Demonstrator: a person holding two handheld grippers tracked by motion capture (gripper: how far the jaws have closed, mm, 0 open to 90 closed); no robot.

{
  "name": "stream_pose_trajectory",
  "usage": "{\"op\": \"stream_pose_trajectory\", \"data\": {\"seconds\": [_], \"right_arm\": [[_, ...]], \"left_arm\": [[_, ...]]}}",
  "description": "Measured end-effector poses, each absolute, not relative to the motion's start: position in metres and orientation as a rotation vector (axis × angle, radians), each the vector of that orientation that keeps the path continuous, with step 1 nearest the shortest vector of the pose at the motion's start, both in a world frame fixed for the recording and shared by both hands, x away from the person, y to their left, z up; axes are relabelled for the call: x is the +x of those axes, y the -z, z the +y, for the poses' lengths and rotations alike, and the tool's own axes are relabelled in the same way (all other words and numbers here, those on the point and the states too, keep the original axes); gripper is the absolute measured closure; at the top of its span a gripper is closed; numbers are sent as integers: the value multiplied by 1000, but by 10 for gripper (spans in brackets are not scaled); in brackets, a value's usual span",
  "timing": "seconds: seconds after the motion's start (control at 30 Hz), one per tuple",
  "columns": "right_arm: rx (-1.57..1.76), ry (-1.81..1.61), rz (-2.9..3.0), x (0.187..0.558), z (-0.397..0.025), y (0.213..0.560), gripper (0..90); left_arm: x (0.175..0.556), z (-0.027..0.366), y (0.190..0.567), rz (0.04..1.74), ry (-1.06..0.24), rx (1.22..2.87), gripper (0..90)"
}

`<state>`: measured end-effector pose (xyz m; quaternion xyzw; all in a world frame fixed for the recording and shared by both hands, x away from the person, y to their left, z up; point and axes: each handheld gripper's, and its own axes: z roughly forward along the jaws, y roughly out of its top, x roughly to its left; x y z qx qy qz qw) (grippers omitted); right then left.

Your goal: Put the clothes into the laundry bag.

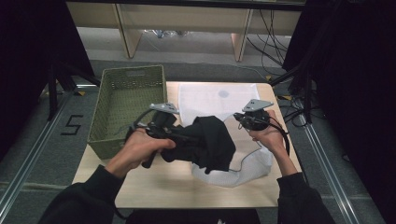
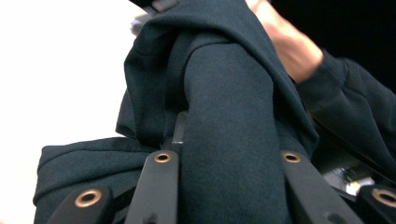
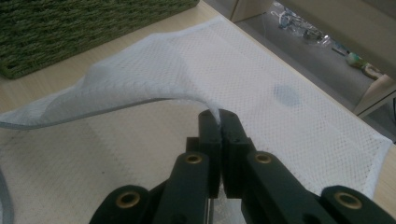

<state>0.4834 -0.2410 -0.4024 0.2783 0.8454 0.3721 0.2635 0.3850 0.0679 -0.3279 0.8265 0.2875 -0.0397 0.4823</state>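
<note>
Here, at my far left, the green woven basket [image 1: 126,107] sits on the wooden table [image 1: 177,186]. My left gripper [image 1: 175,133] clamps a fold of the dark garment [image 1: 210,142], which hangs over the white mesh bag's [image 1: 219,100] near end. My right gripper [image 3: 220,122] pinches the mesh bag's upper edge, jaws pressed together, lifting it off the table.

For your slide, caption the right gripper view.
Right gripper shut on the edge of a white mesh bag, lifting it open above the wooden table.
</note>
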Motion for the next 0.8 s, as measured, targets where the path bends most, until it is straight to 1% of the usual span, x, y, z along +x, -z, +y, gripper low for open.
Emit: {"op": "stream_pose_trajectory", "data": {"seconds": [0.2, 0.47, 0.6, 0.63, 0.67, 0.8], "right_arm": [[779, -1025, 2268, 481, -243, 400, 898], [766, -1029, 2263, 479, -245, 395, 898], [733, -1040, 2265, 479, -245, 393, 898], [731, -1034, 2266, 479, -245, 392, 898], [735, -1036, 2265, 477, -244, 392, 898], [717, -1038, 2268, 476, -243, 390, 898]], "left_arm": [[400, 30, 365, 713, 173, 2087, 708], [426, -5, 393, 766, 233, 2111, 705], [439, -19, 410, 796, 201, 2179, 702], [439, -19, 410, 796, 201, 2179, 702], [449, -22, 417, 834, 185, 2159, 702], [463, -17, 416, 923, 117, 2111, 701]]}}
